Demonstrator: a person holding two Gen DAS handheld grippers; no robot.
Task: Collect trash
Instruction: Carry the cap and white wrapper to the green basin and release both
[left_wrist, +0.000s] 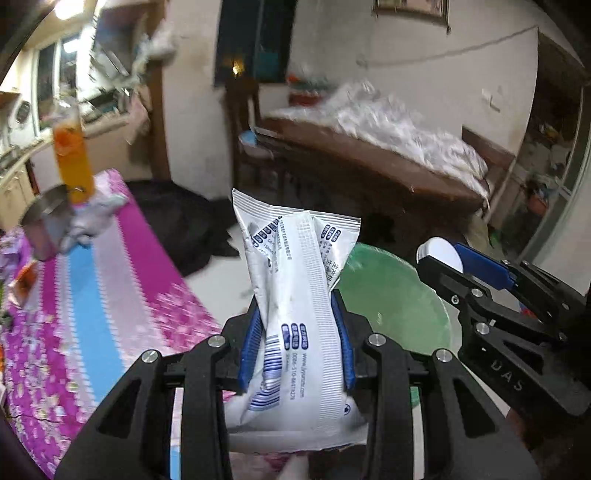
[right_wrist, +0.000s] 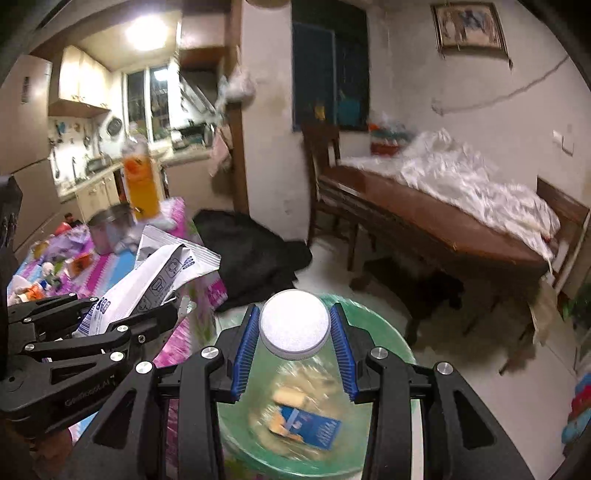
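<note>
- Left tool (left_wrist: 297, 325): clenched on a crumpled white wrapper (left_wrist: 295, 295) with blue print. The blue pads press both sides of the wrapper, and its upper end stands up clear of the fingertips.
- Right tool (right_wrist: 294, 332): clenched on a clear plastic bottle (right_wrist: 295, 373) with a white cap (right_wrist: 294, 324). The blue pads grip the bottle just below the cap, which points away from the hand.
- Landmark: a green bin (right_wrist: 388, 332) on the floor. The bottle hangs directly above the bin's opening.
- Inside the bin, seen through the bottle, lie a blue carton (right_wrist: 314, 428) and other blurred scraps.
- The wrapper is held just left of the bin, over the edge of the counter (left_wrist: 92, 295).
- The counter, left of the bin, carries a pink, white and blue patterned cloth.
- On the counter, well apart from the bin, stand an orange drink bottle (left_wrist: 72, 155) and a metal pot (left_wrist: 46, 221), with crumpled white paper just beside them.
- Beyond the bin stands a wooden bed (right_wrist: 443, 221) with rumpled white bedding.
- A black bag (right_wrist: 251, 251) lies on the floor between the counter and the bed.
</note>
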